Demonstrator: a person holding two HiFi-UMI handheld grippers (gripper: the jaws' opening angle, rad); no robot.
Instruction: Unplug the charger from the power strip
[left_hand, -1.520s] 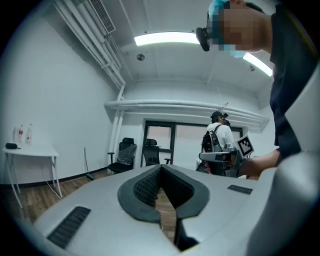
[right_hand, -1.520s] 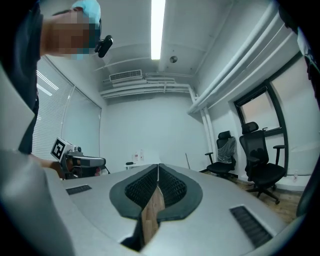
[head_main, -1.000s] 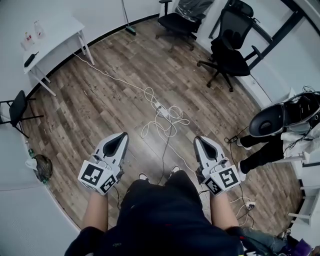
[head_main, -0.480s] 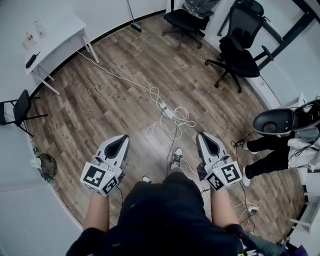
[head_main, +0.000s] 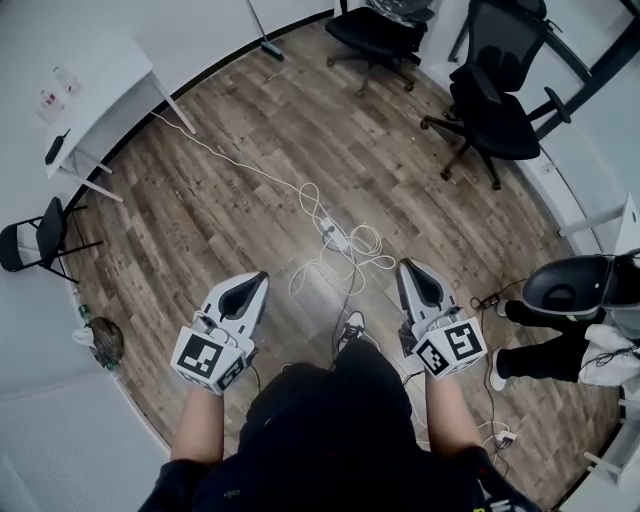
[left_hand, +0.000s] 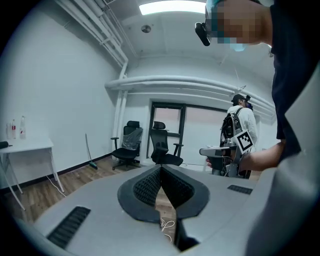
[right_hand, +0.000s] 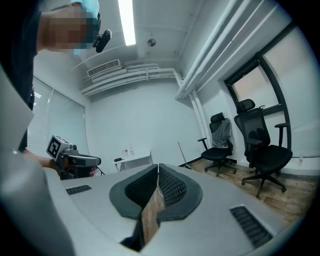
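A white power strip (head_main: 336, 238) lies on the wood floor amid loops of white cable (head_main: 362, 246). A small plug sits on its far end, too small to make out. My left gripper (head_main: 258, 280) is held out level at the lower left of the strip, well short of it, and its jaws are shut with nothing between them (left_hand: 161, 168). Equally short of the strip at its lower right, my right gripper (head_main: 408, 266) is shut and empty as well (right_hand: 158, 166). A long white cord (head_main: 230, 160) runs from the strip toward the table.
A white table (head_main: 90, 90) and a black folding chair (head_main: 35, 240) stand at the left. Two office chairs (head_main: 385, 25) (head_main: 500, 100) are at the far wall. A seated person (head_main: 560, 330) is at the right. My shoe (head_main: 352, 325) is below the strip.
I have stepped forward. The power strip and cables now lie closer to both grippers, which moved ahead together and slightly down. Both stay shut.
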